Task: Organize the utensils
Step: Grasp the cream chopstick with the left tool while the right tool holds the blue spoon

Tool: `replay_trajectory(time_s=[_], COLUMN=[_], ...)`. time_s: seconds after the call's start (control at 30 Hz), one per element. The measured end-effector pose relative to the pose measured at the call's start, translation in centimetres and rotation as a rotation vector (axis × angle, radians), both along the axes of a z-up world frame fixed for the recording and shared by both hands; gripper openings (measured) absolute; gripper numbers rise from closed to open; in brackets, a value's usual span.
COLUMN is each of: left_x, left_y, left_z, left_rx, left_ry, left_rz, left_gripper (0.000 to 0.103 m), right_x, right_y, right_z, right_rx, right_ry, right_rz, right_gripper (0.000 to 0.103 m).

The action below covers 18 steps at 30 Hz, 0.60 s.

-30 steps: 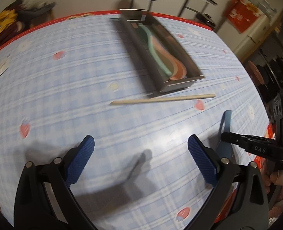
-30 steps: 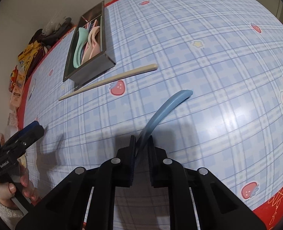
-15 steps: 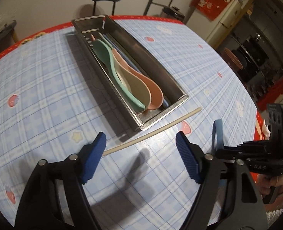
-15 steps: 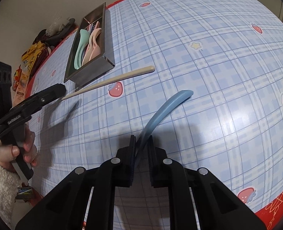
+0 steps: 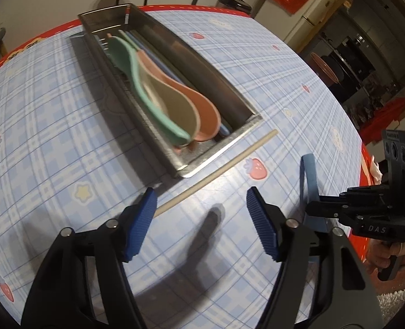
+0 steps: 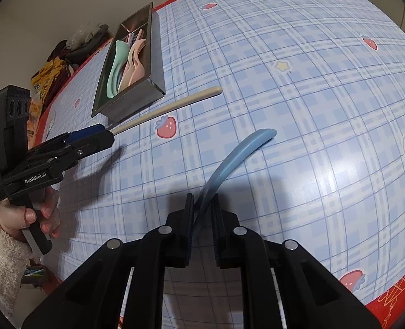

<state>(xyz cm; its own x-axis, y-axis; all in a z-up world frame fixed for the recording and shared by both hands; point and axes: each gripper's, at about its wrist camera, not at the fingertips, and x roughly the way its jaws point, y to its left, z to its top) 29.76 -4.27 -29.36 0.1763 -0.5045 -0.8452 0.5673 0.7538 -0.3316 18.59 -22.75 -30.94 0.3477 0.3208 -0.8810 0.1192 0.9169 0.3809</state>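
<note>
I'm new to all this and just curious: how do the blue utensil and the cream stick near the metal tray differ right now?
The blue utensil is curved and clamped between the right gripper's shut jaws; the cream stick is straight and lies loose on the table. The stick rests right beside the metal tray, the blue one farther off. The left gripper has been closing around the stick's end, not yet pressing it. Both are slim and outside the tray.

Cream chopstick [image 5: 216,175] beside steel tray [image 5: 219,153]
</note>
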Motion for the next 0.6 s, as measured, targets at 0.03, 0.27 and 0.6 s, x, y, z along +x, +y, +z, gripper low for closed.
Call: replay_trajectory(time_s=[0.03,0.27,0.6], left_x=[-0.2,-1.5,-3.8], left_y=[-0.4,-2.2,-3.2], left_z=[0.0,-0.3,-0.3], left_rx=[-0.001,0.050,0.143], left_ry=[-0.003,-0.046,-0.089], left_rz=[-0.011,-0.063,-0.122], left_gripper=[0.062,0.044,0.010], right_x=[0.0,0.2,0.1], right_y=[0.0,0.0,0.0], right_z=[0.0,-0.1,-0.1], right_rx=[0.001,0.002,0.004], right_ry=[0.000,-0.001,-0.002], right_rz=[-0.001,-0.004,-0.005], right_gripper=[0.012,0.012,0.012])
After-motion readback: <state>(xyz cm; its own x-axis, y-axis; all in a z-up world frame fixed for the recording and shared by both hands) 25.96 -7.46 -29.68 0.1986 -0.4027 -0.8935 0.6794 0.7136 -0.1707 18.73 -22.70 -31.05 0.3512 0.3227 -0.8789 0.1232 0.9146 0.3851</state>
